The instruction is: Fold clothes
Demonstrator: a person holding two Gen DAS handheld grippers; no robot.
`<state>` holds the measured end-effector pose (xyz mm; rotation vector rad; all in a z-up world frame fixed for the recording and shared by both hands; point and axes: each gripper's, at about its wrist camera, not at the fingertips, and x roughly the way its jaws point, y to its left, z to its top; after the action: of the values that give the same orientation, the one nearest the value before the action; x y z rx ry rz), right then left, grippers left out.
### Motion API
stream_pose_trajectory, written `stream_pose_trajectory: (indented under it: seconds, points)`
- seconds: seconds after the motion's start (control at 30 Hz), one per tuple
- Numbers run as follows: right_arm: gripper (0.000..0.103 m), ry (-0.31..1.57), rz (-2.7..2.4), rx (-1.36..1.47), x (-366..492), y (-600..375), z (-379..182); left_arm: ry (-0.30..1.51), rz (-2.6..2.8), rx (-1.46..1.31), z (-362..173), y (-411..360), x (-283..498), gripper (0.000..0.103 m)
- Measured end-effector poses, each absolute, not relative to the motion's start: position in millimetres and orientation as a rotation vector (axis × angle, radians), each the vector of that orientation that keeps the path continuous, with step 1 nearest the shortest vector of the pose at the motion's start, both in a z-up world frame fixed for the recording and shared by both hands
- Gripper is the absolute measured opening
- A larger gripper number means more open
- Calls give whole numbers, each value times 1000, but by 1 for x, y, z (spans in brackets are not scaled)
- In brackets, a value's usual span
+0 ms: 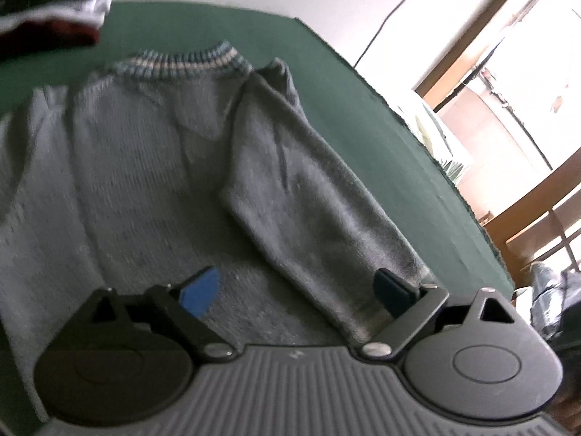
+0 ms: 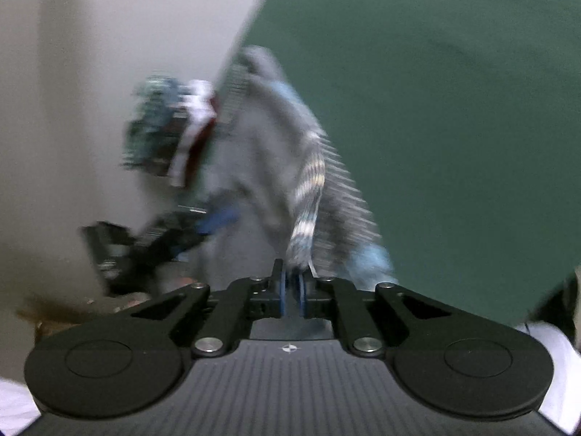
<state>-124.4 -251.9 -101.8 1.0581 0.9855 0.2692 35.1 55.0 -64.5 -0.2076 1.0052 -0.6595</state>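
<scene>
**Grey sweater spread on the green bench, one gripper wide, the other pinching the striped trim**

From the left wrist camera, the grey knitted sweater lies flat on the green bench, its striped collar at the far end. One sleeve is folded in over the body and runs diagonally down toward the camera. The left gripper stands wide above the near part of the sweater; its blue pad hovers over the body knit, while the opposite finger sits at the cuff end of the folded sleeve, though I cannot say whether it touches. Nothing is pinched between them. A pile of other clothes, dark red, white and patterned, rests at the far left corner of the bench. A wooden window frame shows bright at the right.

From the right wrist camera, the picture is smeared by motion. The right gripper is nearly closed, its blue pads narrow on a striped knitted edge of the sweater, which rises away from the fingers. The left gripper shows blurred at the left, with the clothes pile beyond it. The green bench fills the right side.
</scene>
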Motion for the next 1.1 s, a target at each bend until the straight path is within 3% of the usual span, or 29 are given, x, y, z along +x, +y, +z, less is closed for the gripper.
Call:
stream_pose_trajectory:
  seconds: [0.07, 0.3, 0.37, 0.43, 0.57, 0.7, 0.83, 1.03, 1.1]
  points:
    - [8, 1027, 244, 1064, -128, -253, -112, 998, -652, -209, -65, 53, 37, 93]
    - [20, 957, 241, 807, -143, -259, -66, 985, -604, -260, -67, 49, 60, 91]
    - [29, 926, 276, 707, -140, -250, -50, 977, -593, -275, -66, 46, 65, 80]
    - [32, 918, 338, 604, -132, -230, -45, 981, -588, -270, -67, 42, 69, 57]
    - [32, 925, 404, 337, -119, -188, -46, 982, -581, -268, -68, 39, 72, 45]
    - [25, 922, 395, 119, -118, -164, -58, 978, -558, -260, -68, 45, 73, 1]
    - [8, 914, 408, 137, -120, -168, -50, 968, -569, -285, -64, 52, 72, 0]
    - [8, 913, 474, 155, -122, -163, -38, 969, -540, -268, -62, 58, 79, 1]
    - [14, 958, 457, 124, -121, -159, -49, 1005, -530, -246, -71, 55, 81, 1]
